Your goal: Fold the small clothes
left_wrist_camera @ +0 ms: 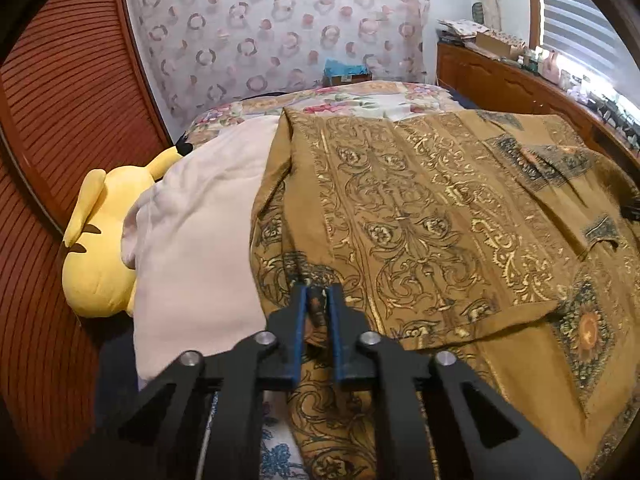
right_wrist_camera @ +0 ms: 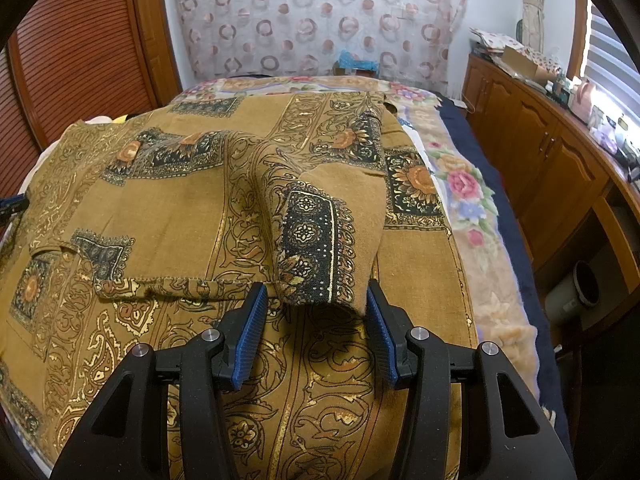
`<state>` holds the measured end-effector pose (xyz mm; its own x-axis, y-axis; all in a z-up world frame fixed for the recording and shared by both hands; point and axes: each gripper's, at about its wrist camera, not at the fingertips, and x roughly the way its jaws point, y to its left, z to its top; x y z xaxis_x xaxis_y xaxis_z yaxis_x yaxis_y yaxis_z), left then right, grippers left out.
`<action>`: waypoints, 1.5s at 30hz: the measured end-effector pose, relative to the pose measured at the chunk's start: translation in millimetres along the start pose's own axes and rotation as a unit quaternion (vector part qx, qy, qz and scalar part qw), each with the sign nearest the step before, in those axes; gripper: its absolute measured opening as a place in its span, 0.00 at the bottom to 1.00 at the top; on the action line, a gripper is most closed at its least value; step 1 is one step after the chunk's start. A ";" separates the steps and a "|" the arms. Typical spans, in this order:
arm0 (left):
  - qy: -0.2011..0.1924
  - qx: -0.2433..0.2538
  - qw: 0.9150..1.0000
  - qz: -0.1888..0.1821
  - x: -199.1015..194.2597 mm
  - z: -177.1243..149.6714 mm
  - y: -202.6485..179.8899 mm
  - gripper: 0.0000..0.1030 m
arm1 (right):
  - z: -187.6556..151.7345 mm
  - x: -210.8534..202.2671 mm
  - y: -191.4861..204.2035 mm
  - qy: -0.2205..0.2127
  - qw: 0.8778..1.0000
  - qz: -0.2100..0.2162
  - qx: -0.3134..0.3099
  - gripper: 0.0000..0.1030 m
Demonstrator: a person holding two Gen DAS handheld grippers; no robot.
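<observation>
Found the left gripper (left_wrist_camera: 318,292) with jaws pressed together, pinching a small ridge of the shirt (left_wrist_camera: 420,208) at its near left edge. Found the right gripper (right_wrist_camera: 316,300) with jaws spread to either side of a cuff (right_wrist_camera: 316,276); could not tell whether the pads touched it, and saw no squeeze on the cloth.

Located the shirt spread flat across the bed (right_wrist_camera: 460,184), covering most of the near half. Noted the sleeve (right_wrist_camera: 320,216) on the right side already turned in over the body, its cuff lying loose and slightly raised. Noted a second flap of the same cloth laid across the body further left. Judged the task part done: sleeves apparently brought in, with the body fold, the smoothing and any other small clothes yet to do. Judged that the pinched left edge marked the start of the next fold.

Recorded the shirt as a coarse, matt, mustard-brown weave, printed with gold scrollwork bands and dark squares holding orange flowers. Recorded stitched hems and soft creases; expected a limp cloth that sags wherever unsupported.

Observed beyond the shirt a plain pale cloth (left_wrist_camera: 200,220), smooth and rumpled, beside a yellow plush toy (left_wrist_camera: 100,248). Observed a fleecy floral blanket under everything, a sheer curtain (left_wrist_camera: 280,28) with ring motifs behind, and a wooden cabinet (right_wrist_camera: 540,152) along the right.
</observation>
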<state>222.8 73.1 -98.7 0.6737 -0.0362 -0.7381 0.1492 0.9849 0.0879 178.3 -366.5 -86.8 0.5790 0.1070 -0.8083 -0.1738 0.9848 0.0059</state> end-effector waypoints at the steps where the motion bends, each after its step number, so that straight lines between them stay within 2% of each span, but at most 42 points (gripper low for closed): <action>1: -0.005 -0.002 1.000 -0.004 -3.2 0.9 0.3 0.02 | 0.0 0.0 0.1 0.000 1.000 0.000 0.000 0.48; 7: -0.038 -0.019 0.998 -0.048 -29.0 10.4 2.7 0.01 | 0.0 0.1 0.3 0.000 1.000 0.001 0.001 0.48; 13: -0.042 -0.018 0.998 -0.051 -30.8 12.9 0.3 0.01 | 0.9 -1.0 -0.5 0.004 1.000 0.000 0.000 0.48; 17: -0.040 -0.020 0.998 -0.053 -29.2 9.0 0.2 0.01 | 3.4 -12.8 -8.6 -0.004 0.999 0.047 0.021 0.48; 21: -0.039 -0.023 0.998 -0.052 -28.1 6.4 0.6 0.01 | 11.7 -23.5 -18.1 -0.023 0.998 0.052 0.036 0.48; 23: -0.041 -0.025 0.997 -0.055 -28.7 6.9 -0.9 0.01 | 16.1 -18.4 -25.2 -0.014 0.996 0.063 0.054 0.50; 25: -0.046 -0.023 0.997 -0.056 -30.8 8.1 -3.9 0.01 | 19.9 -7.4 -28.6 0.006 0.997 0.052 0.063 0.50; 28: -0.057 -0.022 0.996 -0.064 -38.5 9.8 -7.8 0.01 | 24.9 -5.6 -28.8 0.001 0.996 0.058 0.074 0.49; 30: -0.066 -0.018 0.995 -0.070 -47.0 11.4 -11.1 0.01 | 27.7 -8.6 -28.8 -0.009 0.995 0.066 0.077 0.36; 32: -0.075 -0.015 0.994 -0.076 -56.3 12.4 -13.5 0.01 | 30.7 -10.6 -23.9 -0.012 0.996 0.066 0.065 0.11; 35: -0.093 -0.013 0.992 -0.087 -73.4 13.8 -17.4 0.01 | 32.3 -16.4 -14.9 -0.015 0.997 0.066 0.045 0.04; 45: -0.131 -0.013 0.985 -0.109 -126.7 6.2 -13.8 0.01 | 25.8 -87.5 -24.3 -0.073 0.995 0.070 0.018 0.02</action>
<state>139.8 63.1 -2.3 0.7918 -0.2870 -0.5391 0.2951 0.9526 -0.0736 152.4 -396.3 -1.0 0.6606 0.2599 -0.7043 -0.2333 0.9628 0.1364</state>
